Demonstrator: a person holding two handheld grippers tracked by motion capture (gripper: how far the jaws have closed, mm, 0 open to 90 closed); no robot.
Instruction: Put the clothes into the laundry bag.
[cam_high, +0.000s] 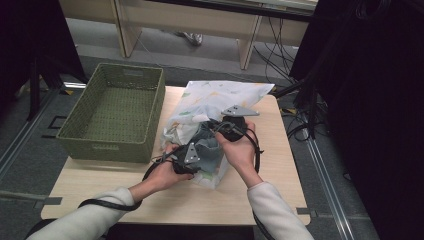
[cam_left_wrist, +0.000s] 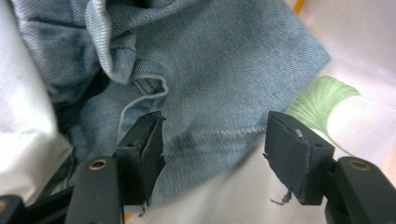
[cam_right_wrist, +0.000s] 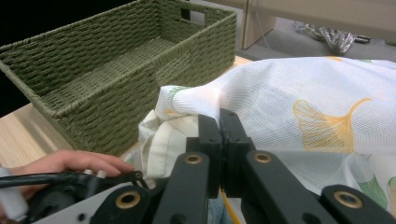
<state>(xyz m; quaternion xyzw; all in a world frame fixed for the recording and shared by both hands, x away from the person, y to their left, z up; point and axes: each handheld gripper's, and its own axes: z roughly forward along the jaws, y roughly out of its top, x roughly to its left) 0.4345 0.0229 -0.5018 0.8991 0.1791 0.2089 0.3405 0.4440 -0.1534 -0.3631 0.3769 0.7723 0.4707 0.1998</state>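
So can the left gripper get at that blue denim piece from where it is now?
Probably yes. The left gripper is open, its jaws standing either side of the denim piece, which lies exposed on the white leaf-print cloth. Nothing sits between jaws and denim.

Denim garment (cam_left_wrist: 224, 70): cut off at the top edge of the left gripper view, its left part tucked under the white printed cloth (cam_left_wrist: 23, 121). In the high view both hands cover most of it. Right gripper (cam_right_wrist: 219, 126): jaws pressed together against the cloth edge, can't tell if any fabric is pinched. Basket (cam_right_wrist: 116, 70): cropped at the frame's left edge.
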